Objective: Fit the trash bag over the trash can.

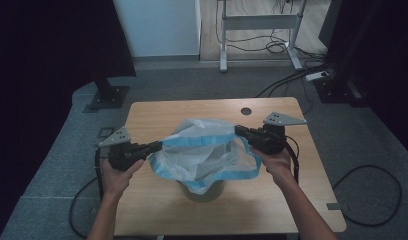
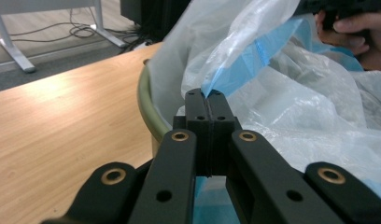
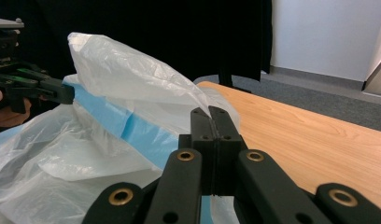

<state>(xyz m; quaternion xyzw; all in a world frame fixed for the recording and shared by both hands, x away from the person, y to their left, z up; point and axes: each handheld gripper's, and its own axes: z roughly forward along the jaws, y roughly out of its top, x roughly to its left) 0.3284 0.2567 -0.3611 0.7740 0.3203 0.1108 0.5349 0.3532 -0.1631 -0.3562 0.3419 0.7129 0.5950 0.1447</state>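
A thin white plastic bag [image 1: 202, 150] with a blue rim band hangs spread over a small olive bin [image 1: 204, 192] at the table's front middle. My left gripper [image 1: 159, 145] is shut on the bag's left rim; its jaws [image 2: 207, 105] pinch the blue band [image 2: 247, 63] beside the bin's olive rim [image 2: 149, 114]. My right gripper [image 1: 238, 130] is shut on the bag's right rim, its jaws [image 3: 212, 119] clamping the white film [image 3: 132, 70]. Between the two grippers the bag mouth is stretched wide. Most of the bin is hidden under the bag.
The wooden table [image 1: 157, 200] has a round cable hole [image 1: 246, 111] near its far edge. Cables trail on the grey floor to the right [image 1: 372, 195] and behind, near a white desk frame [image 1: 259, 22]. Dark curtains stand at both sides.
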